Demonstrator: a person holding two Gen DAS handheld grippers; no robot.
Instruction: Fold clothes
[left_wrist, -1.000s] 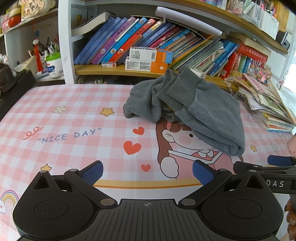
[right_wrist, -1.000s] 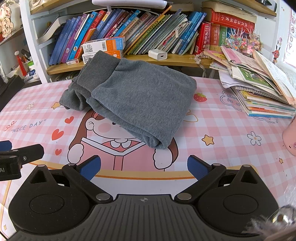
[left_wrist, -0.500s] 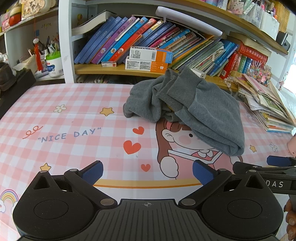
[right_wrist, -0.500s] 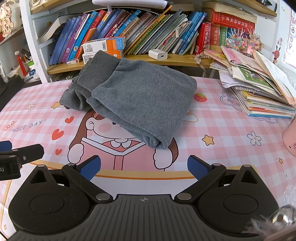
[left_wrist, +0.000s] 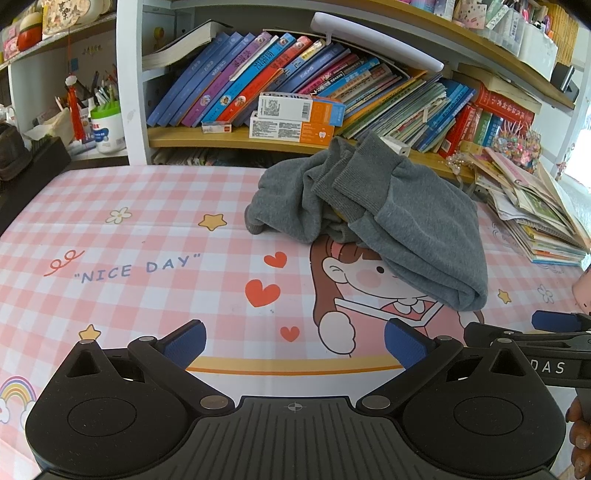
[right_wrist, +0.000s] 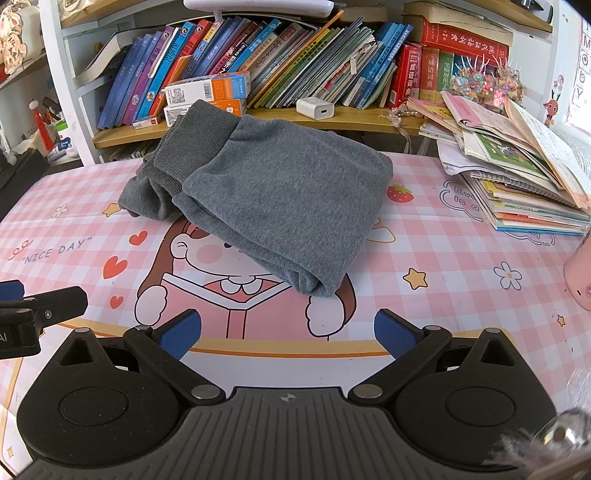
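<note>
Left wrist view: the left tongs (left_wrist: 293, 341) hang low over the near edge of the surface (left_wrist: 129, 236), their blue-padded fingers (left_wrist: 184, 343) spread wide with nothing between them. The surface wears a pink checked cloth printed with "NICE DAY", hearts, stars and a cartoon girl. A grey garment (left_wrist: 388, 221) lies toward the far side, roughly folded into a thick bundle, its ribbed cuffs (left_wrist: 354, 173) bunched at the top and one rounded fold reaching down over the cartoon face. It is well apart from both tongs. At the right edge of this view the other tool's black arm and blue tip show, with part of a hand (left_wrist: 580, 435) below it. In the right wrist view the right tongs (right_wrist: 288, 332) are likewise wide open and empty, set just above the surface short of the garment's near fold (right_wrist: 314, 284). From here the garment (right_wrist: 280, 192) looks flatter, with its ribbed band (right_wrist: 192, 136) at the upper left. Behind it runs a wooden bookshelf (right_wrist: 332, 118) packed with leaning books, two orange-and-white boxes (right_wrist: 207, 88) and a white charger (right_wrist: 314, 108). A stack of magazines and notebooks (right_wrist: 517, 177) sits on the right side of the surface, and a pink object (right_wrist: 580, 277) stands at the far right edge.
</note>
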